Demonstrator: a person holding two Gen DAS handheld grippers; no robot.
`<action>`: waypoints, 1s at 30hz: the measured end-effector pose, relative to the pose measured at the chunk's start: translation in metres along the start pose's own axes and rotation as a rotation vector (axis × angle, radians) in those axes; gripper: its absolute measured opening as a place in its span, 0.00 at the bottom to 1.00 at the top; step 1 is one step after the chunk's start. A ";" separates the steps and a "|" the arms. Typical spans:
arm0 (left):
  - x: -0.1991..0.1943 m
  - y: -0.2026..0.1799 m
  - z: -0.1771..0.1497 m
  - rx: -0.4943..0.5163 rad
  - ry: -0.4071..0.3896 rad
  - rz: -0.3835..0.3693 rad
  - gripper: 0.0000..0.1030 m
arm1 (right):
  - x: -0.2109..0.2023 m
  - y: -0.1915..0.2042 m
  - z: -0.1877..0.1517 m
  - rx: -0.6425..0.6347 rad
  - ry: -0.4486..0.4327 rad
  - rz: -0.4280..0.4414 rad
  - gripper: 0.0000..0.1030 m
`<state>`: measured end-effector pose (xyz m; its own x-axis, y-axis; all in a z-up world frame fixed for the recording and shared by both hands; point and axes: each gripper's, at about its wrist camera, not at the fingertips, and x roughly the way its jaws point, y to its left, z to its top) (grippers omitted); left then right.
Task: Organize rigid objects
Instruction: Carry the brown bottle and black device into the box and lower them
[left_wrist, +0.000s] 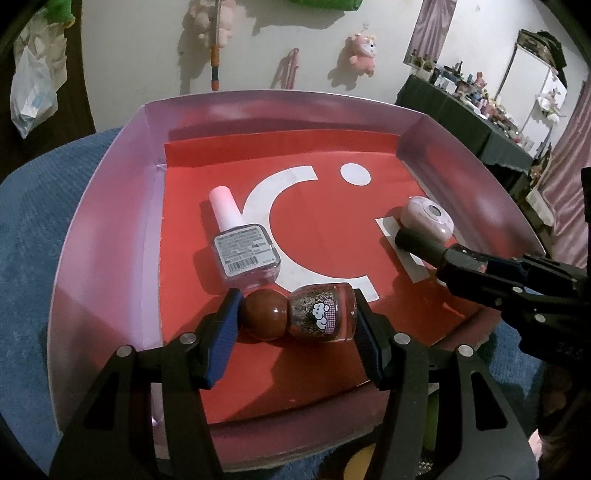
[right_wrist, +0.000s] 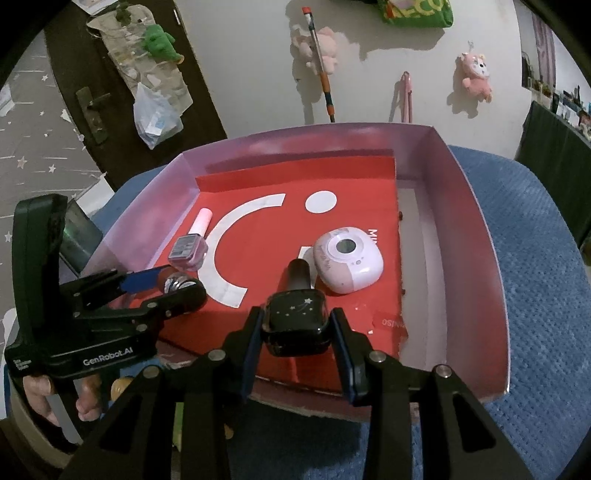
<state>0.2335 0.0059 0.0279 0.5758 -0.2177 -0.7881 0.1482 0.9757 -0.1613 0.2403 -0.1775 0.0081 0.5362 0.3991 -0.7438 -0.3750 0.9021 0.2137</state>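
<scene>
left gripper (left_wrist: 295, 314) clamping brown bottle (left_wrist: 295, 314) endwise (lying sideways), over red tray (left_wrist: 110, 206)

Both grippers angled down over my work area. My left gripper (left_wrist: 295, 314) has its blue pads (left_wrist: 221, 332) clamped on a small brown bottle (left_wrist: 295, 312) lying crosswise. My right gripper (right_wrist: 297, 325) is closed tight on a black bottle (right_wrist: 295, 321). A hand (right_wrist: 40, 395) shows curled under the left gripper's handle.
</scene>
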 end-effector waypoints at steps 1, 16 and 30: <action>0.001 0.000 0.001 0.000 0.000 0.001 0.54 | 0.001 0.000 0.001 -0.001 0.002 -0.003 0.37; 0.002 0.004 0.001 -0.005 -0.018 0.042 0.54 | 0.013 0.002 0.006 -0.013 -0.030 -0.103 0.37; 0.002 0.005 0.003 -0.007 -0.016 0.038 0.54 | 0.023 0.006 0.002 -0.030 0.005 -0.124 0.37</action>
<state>0.2377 0.0104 0.0277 0.5935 -0.1804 -0.7843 0.1204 0.9835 -0.1352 0.2516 -0.1622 -0.0067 0.5762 0.2839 -0.7664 -0.3286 0.9391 0.1008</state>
